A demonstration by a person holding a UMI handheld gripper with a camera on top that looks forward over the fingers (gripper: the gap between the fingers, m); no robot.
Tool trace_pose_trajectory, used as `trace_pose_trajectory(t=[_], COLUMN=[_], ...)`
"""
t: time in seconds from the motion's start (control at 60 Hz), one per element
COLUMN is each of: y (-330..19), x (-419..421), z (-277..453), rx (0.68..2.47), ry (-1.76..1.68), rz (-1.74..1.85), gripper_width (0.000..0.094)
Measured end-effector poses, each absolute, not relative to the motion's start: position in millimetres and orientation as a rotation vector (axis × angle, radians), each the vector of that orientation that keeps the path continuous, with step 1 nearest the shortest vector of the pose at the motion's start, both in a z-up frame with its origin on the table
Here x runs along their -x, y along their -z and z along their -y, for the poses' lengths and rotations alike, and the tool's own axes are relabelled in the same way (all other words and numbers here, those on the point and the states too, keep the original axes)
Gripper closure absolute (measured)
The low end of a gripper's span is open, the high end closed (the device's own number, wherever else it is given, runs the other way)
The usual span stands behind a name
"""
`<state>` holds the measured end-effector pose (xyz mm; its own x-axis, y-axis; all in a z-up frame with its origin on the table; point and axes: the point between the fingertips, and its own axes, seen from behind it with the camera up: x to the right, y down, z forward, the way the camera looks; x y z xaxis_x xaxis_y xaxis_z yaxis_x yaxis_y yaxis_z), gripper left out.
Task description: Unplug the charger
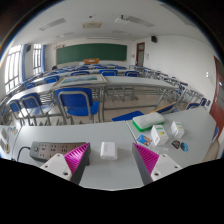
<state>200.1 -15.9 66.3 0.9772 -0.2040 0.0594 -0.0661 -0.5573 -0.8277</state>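
Observation:
My gripper (112, 165) is open, its two magenta pads (76, 157) set wide apart above a grey desk (112, 172). A small white charger block (108, 150) lies on the desk just ahead of the fingers, between their tips, with a gap on both sides. A grey power strip (47, 151) with a black cable lies to the left of the left finger. I cannot see whether the charger is plugged into anything.
To the right beyond the right finger lie a green-and-white box (147, 122), a white box (160, 135) and small white items (178, 130). Rows of blue chairs (75, 100) and desks fill the classroom behind, with a green chalkboard (92, 53) on the far wall.

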Motion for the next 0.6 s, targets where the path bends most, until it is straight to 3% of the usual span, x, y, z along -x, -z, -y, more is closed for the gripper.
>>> trace_pose_trajectory(t=[0.35,0.6], y=[-178.2,-216.0], x=[-144.0,-125.2], z=[175.0,272.4], rx=[2.074,2.056], ry=[0.235,0.287], rz=[-0.157,-0.17], gripper_width=[0.0083,0.0084])
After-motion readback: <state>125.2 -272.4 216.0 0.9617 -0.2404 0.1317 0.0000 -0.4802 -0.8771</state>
